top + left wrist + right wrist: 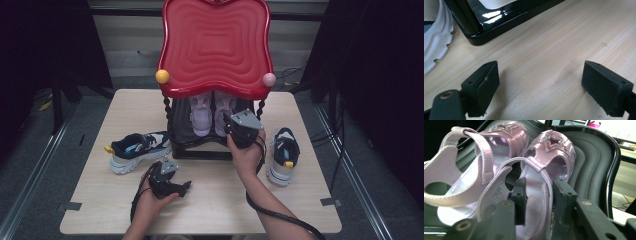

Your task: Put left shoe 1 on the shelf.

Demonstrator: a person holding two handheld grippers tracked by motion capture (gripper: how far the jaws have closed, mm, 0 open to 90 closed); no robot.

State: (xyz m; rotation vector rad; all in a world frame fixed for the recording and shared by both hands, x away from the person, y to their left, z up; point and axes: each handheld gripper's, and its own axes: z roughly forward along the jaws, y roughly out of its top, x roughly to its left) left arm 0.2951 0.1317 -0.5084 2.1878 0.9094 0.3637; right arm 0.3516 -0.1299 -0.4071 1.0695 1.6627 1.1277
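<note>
holding your right gripper at the right pink sandal on the black lower shelf, you have its jaws slightly parted beside the heel strap, toe pointing away, while your left gripper rests wide open on the table.

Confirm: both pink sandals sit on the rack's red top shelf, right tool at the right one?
Not quite. The pink sandals sit on the black lower shelf, under the red top shelf, as the high view shows. The right tool is indeed at the right one, its jaws either side of the heel.
</note>
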